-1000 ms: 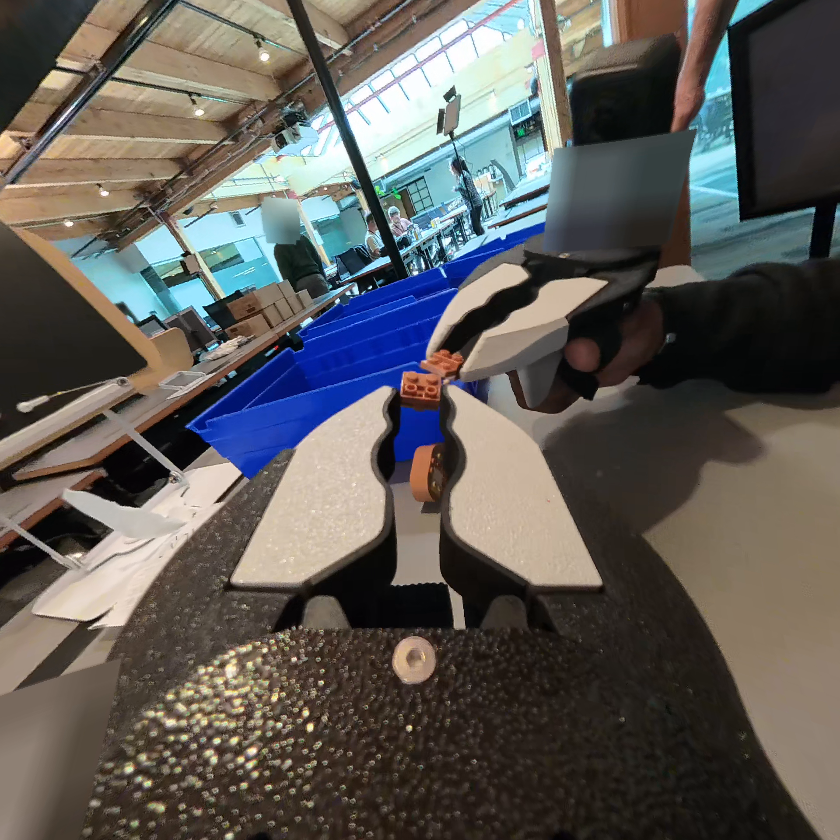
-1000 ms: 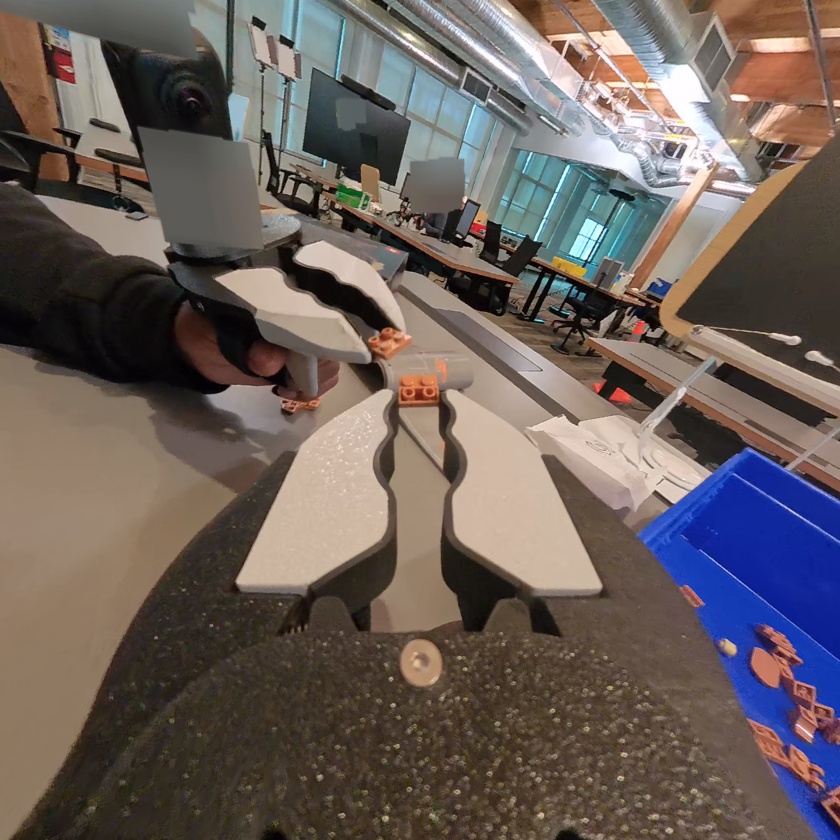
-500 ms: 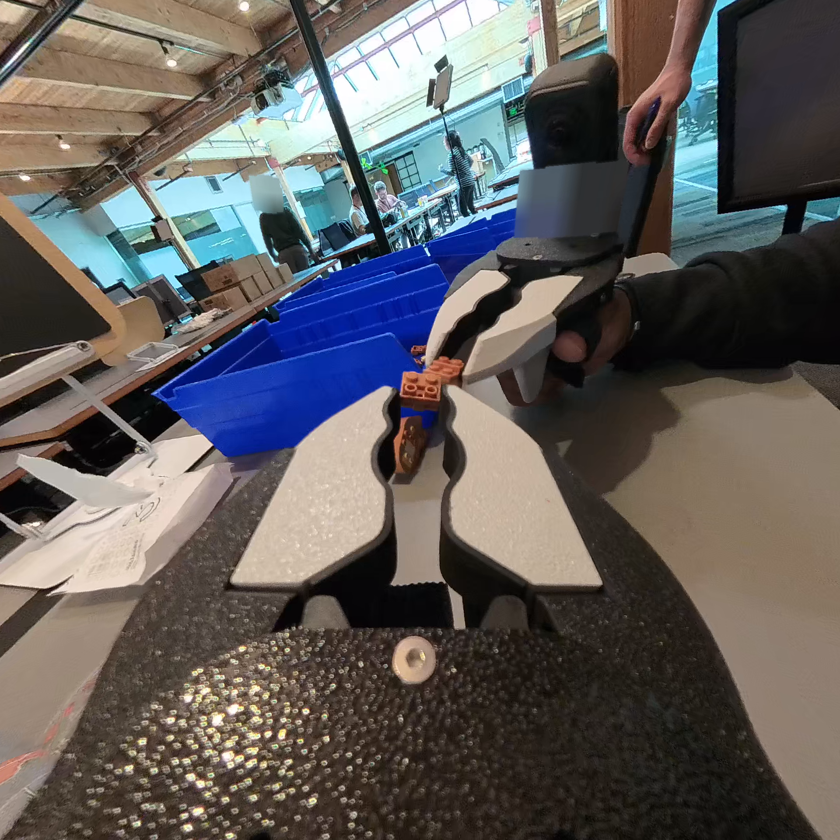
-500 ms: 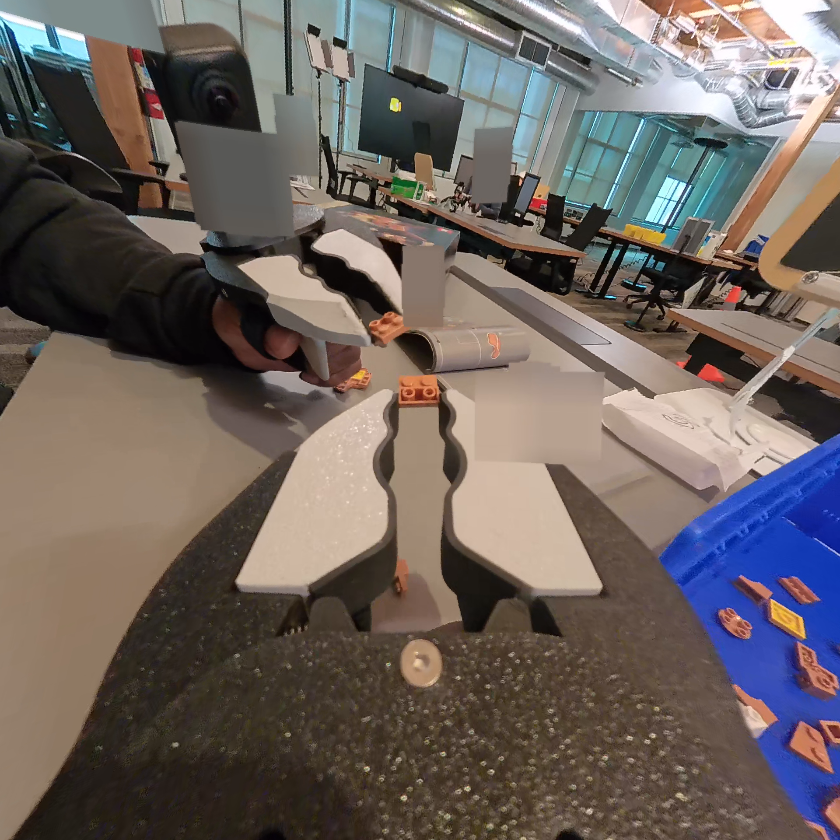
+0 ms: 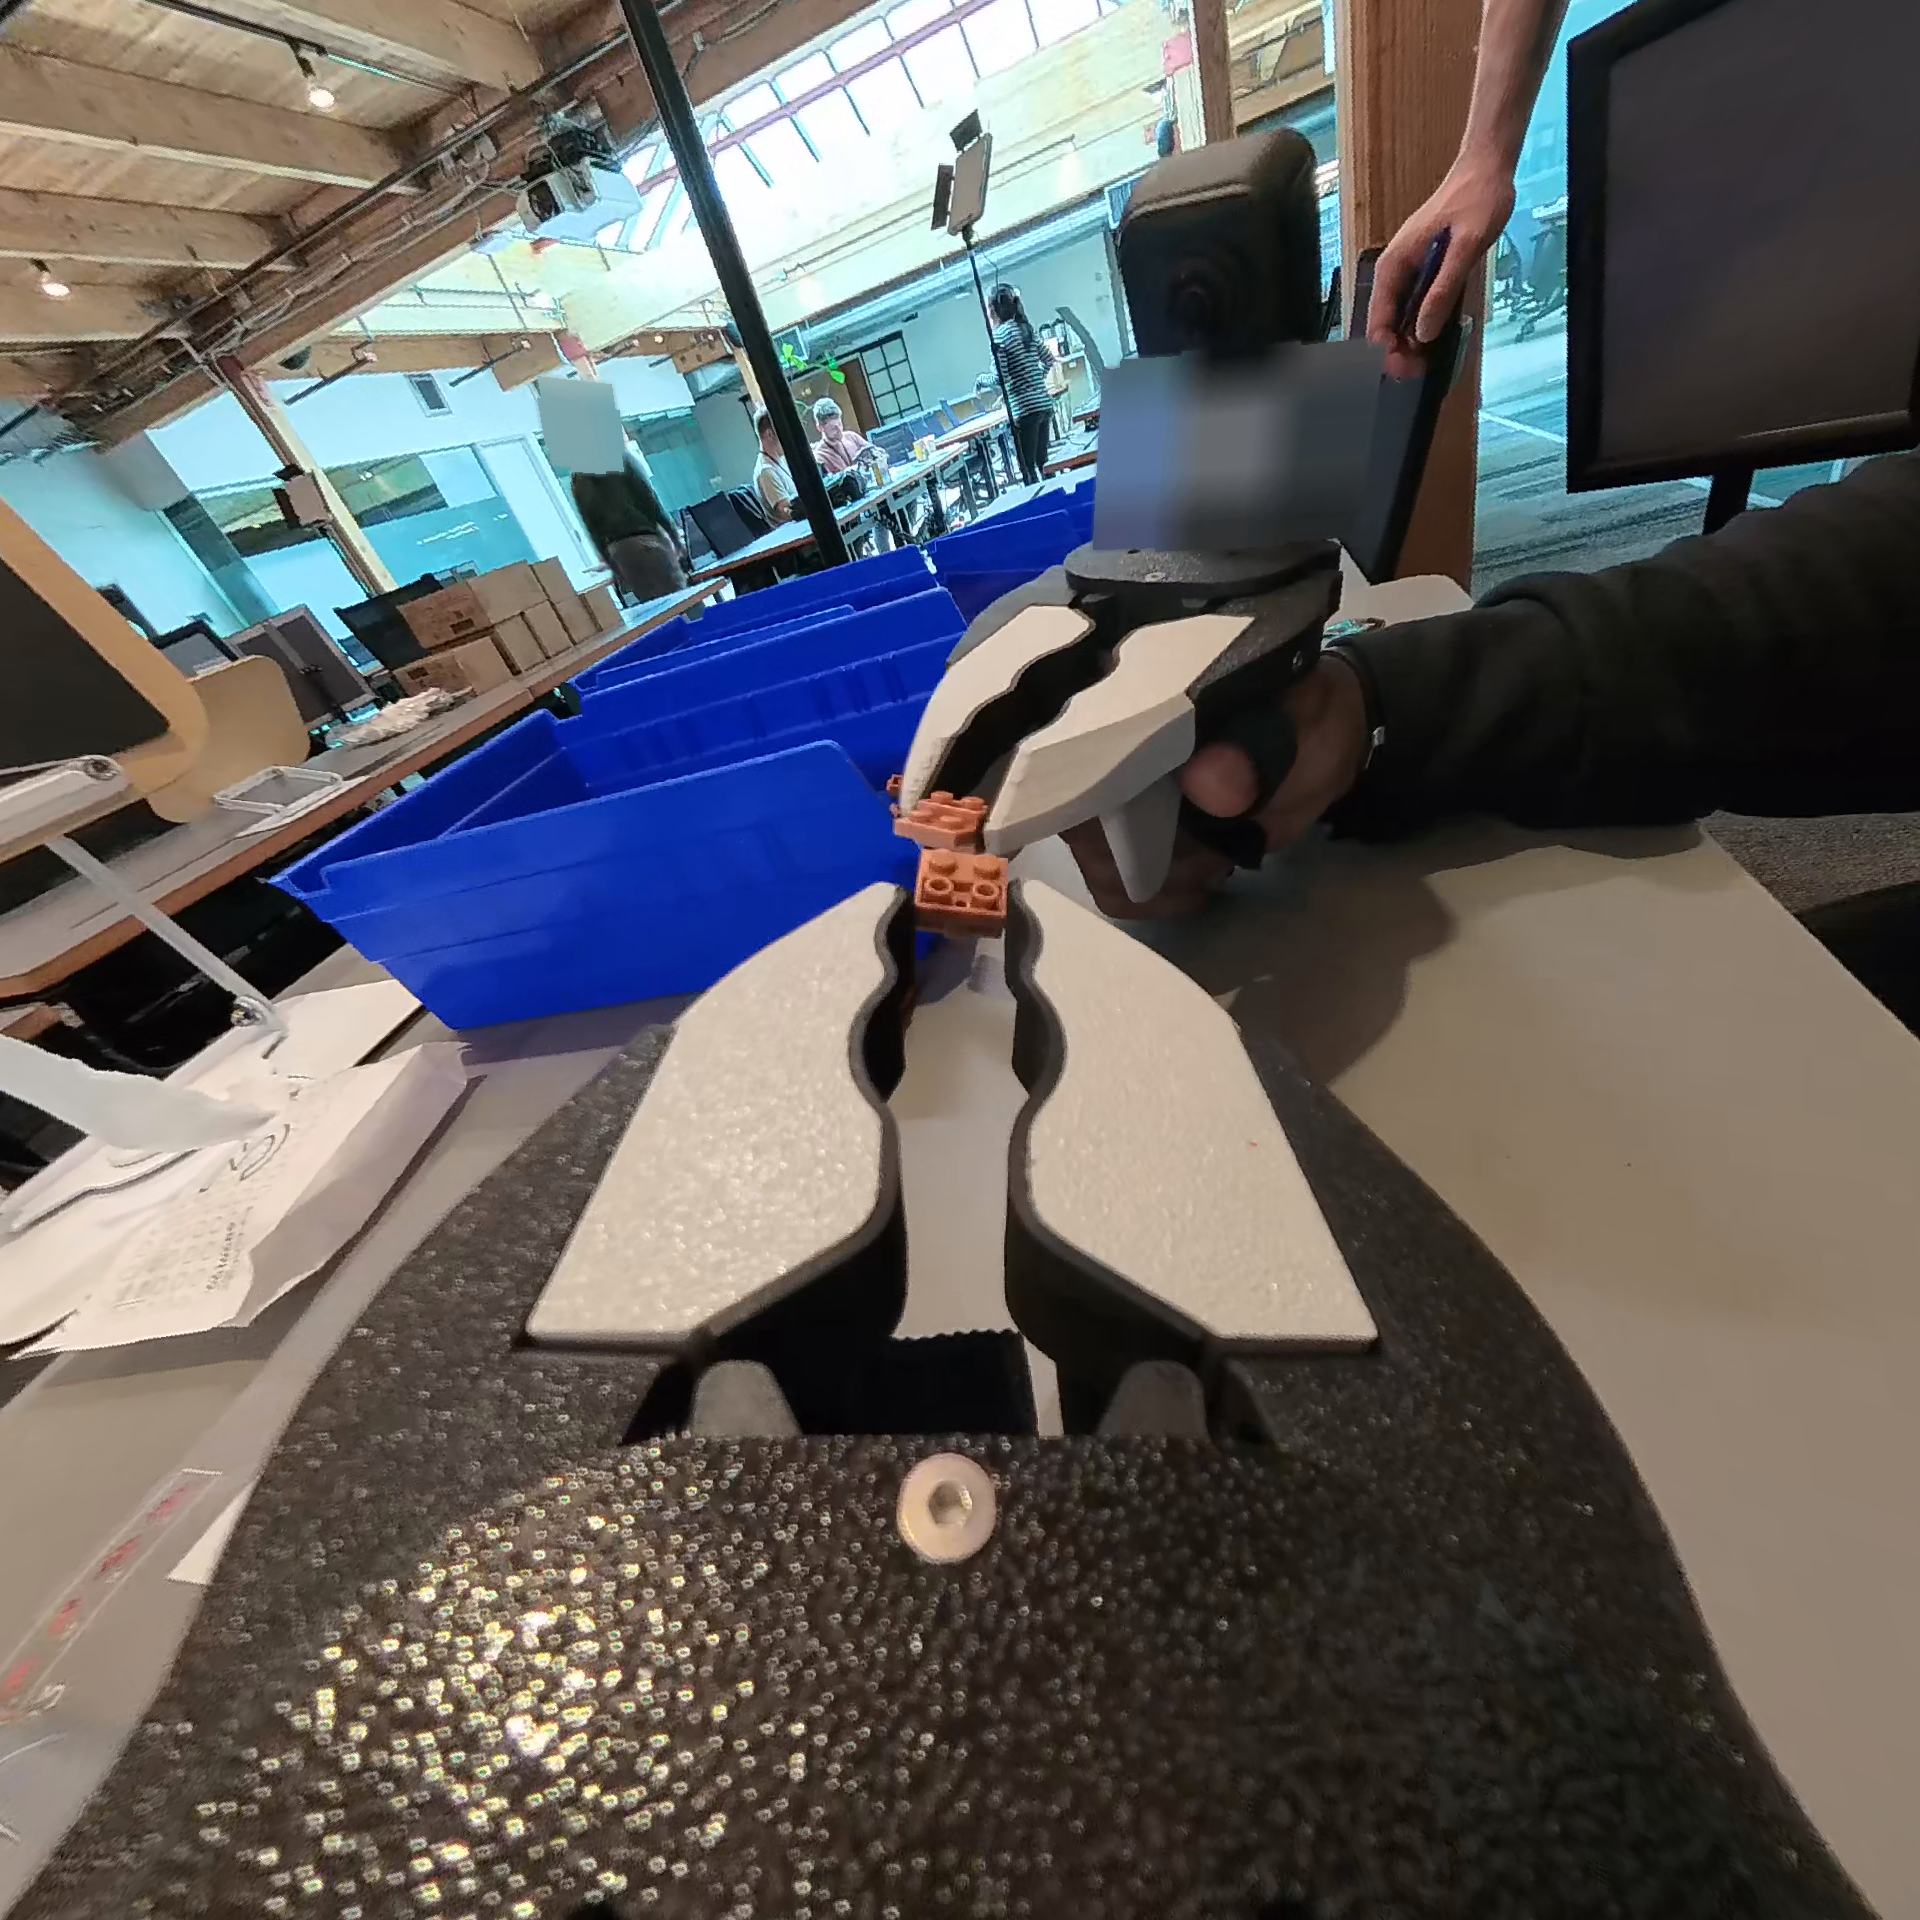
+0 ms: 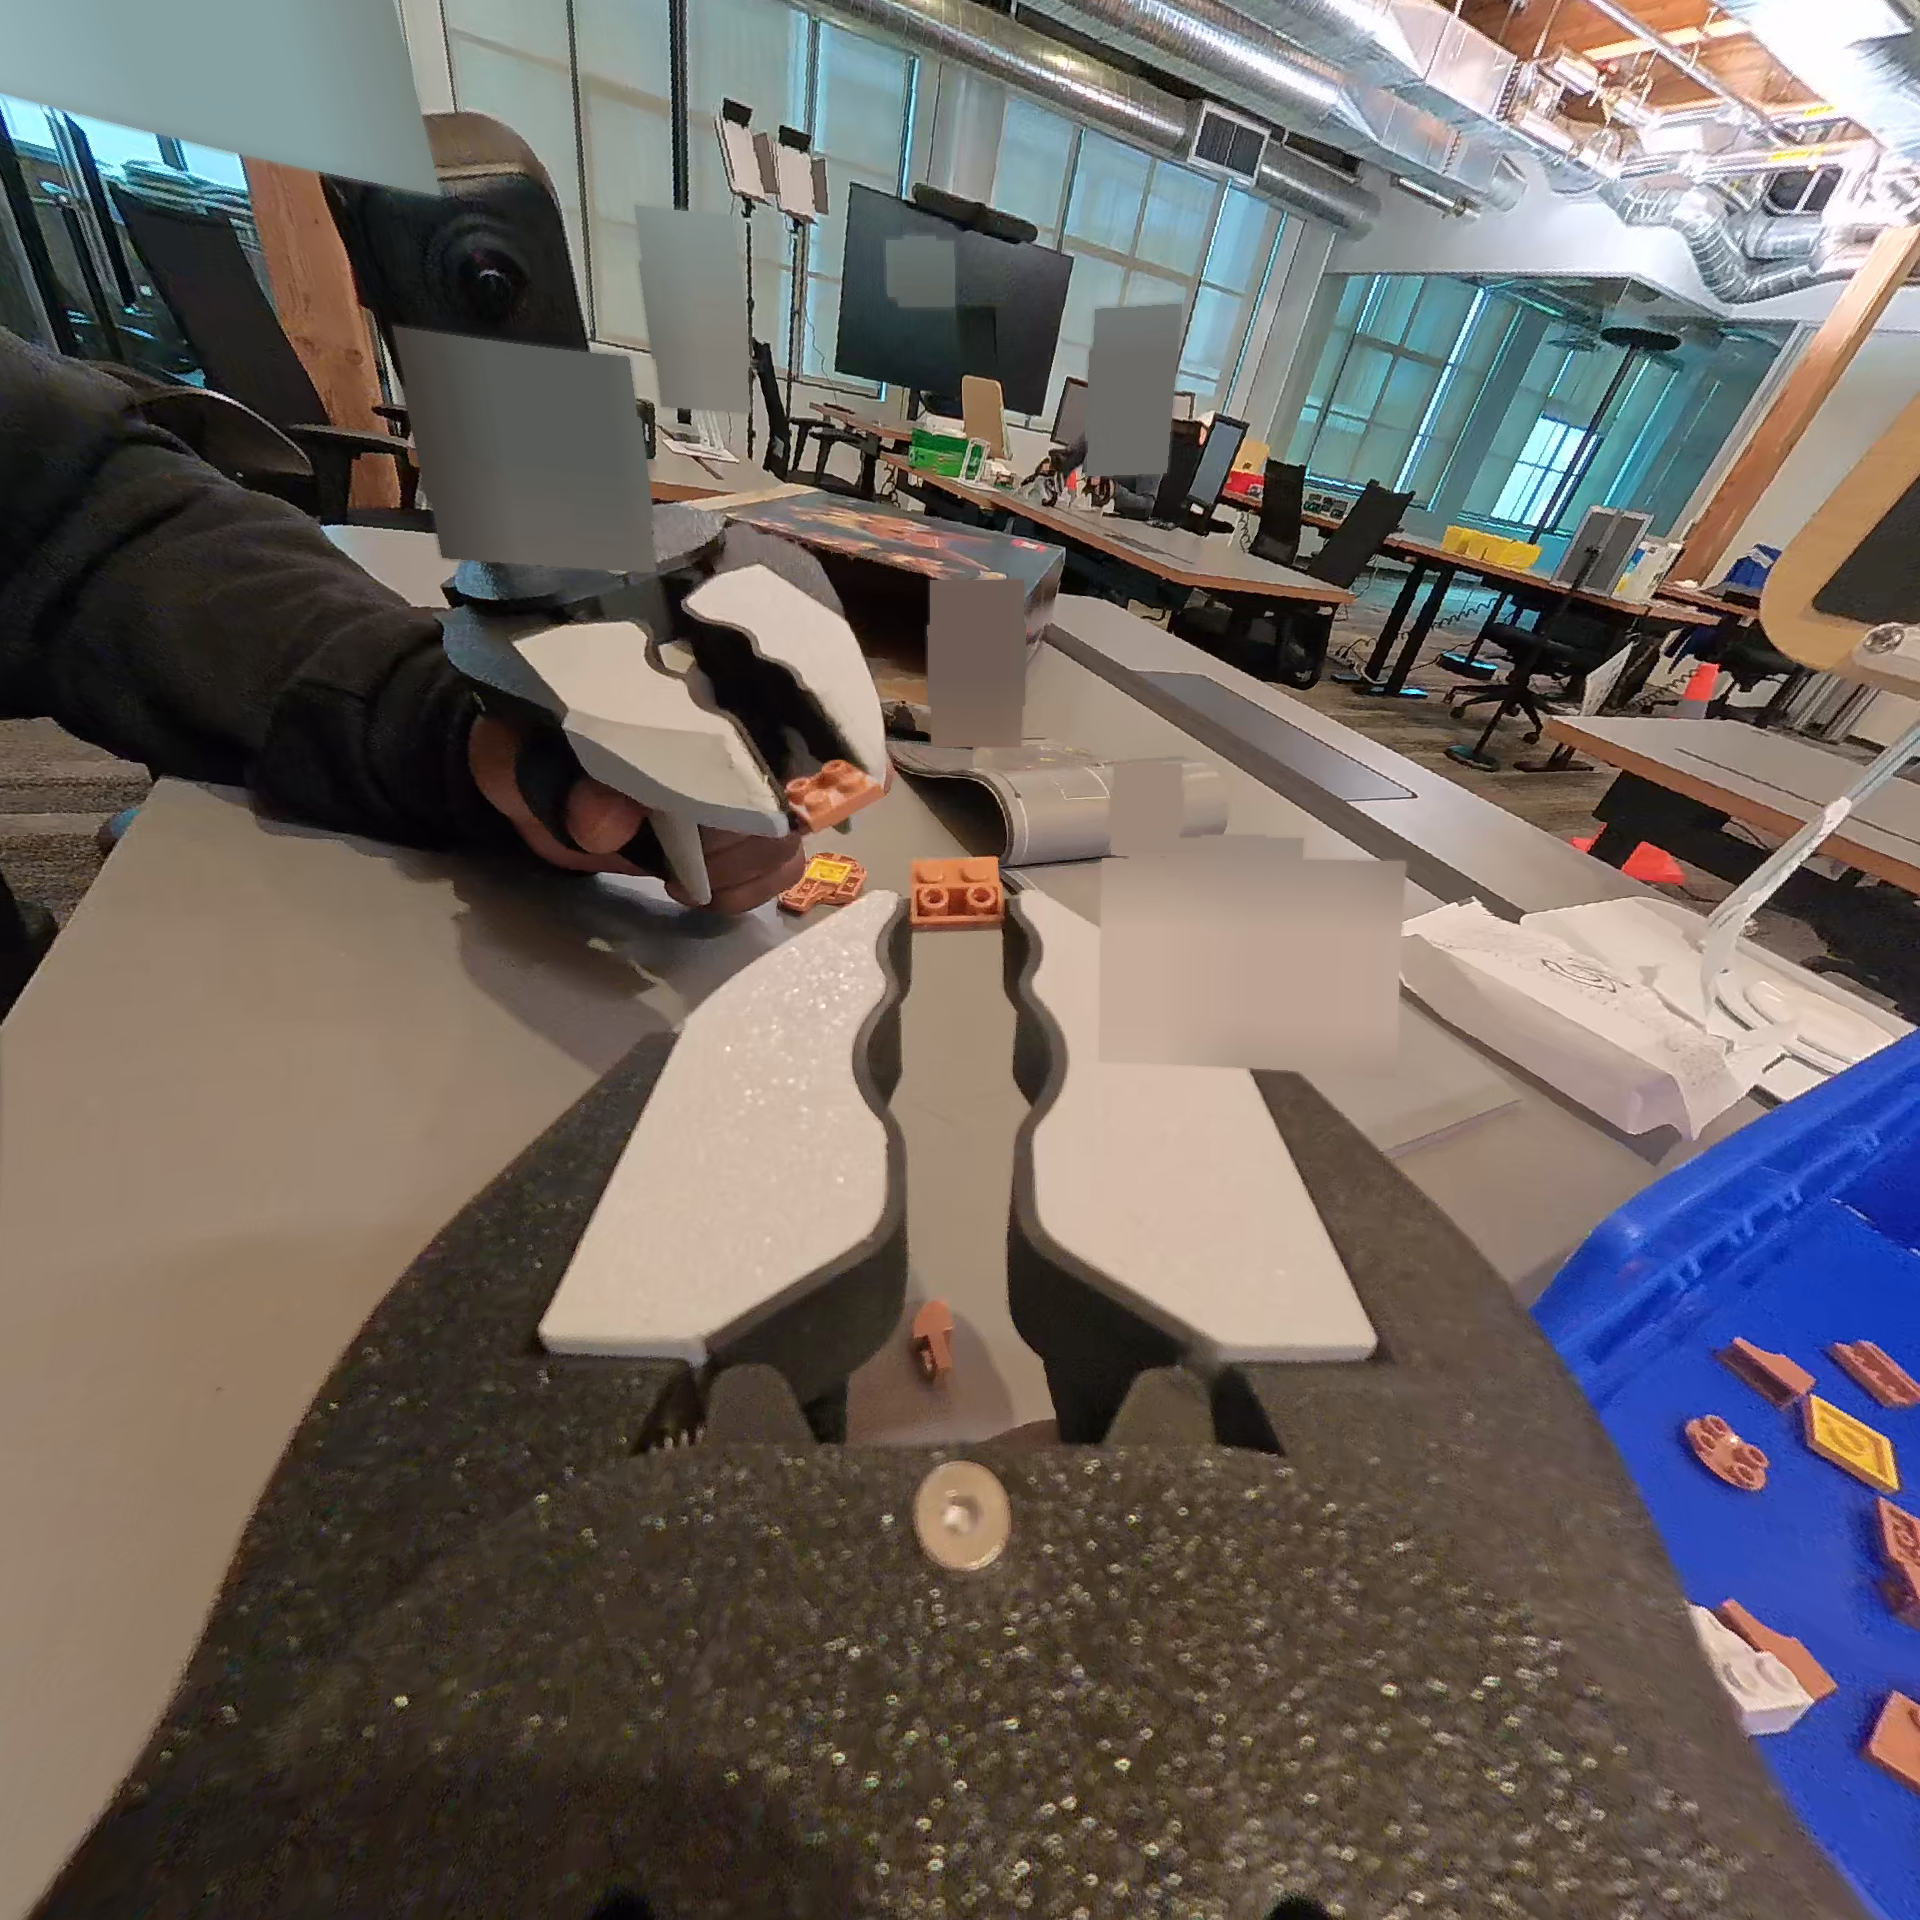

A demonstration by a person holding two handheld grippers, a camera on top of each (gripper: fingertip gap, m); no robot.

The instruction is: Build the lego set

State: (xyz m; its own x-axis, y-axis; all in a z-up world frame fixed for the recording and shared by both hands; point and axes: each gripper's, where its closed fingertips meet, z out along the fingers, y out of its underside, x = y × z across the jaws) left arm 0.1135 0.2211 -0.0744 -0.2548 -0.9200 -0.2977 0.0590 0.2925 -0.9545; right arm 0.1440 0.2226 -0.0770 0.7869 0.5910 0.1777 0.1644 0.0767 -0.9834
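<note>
Now each gripper is clenched on a small orange-brown toy brick. The left gripper [image 5: 961, 904] grasps its brick [image 5: 962, 896] between the two fingertips; both pads press on the short ends, so the long axis of the brick runs across from one finger to the other. Two studs point up and away from the camera, and the face with round holes is turned to the camera.

Just above it, very close and perhaps touching, hangs the second brick [image 5: 941, 819], a flatter piece, pinched at the tips of the right gripper [image 5: 951, 821], which comes down from the upper right. In the right wrist view the right gripper [image 6: 957, 902] shows this piece [image 6: 957, 891] lying crosswise between its tips, studs upward, while the left gripper [image 6: 831, 795] carries its brick [image 6: 833, 792] tilted, above the grey table [image 6: 312, 1039].

On the table below lies a flat brown piece with a yellow square [image 6: 824, 879]. A curled grey booklet [image 6: 1070, 816] lies further back, and white paper bags [image 6: 1558, 997] with faint print that cannot be read. A blue bin [image 6: 1683, 1278] at the right holds loose brown pieces. A row of blue bins [image 5: 623, 862] stands behind the left gripper. Any writing is blurred or too small.
</note>
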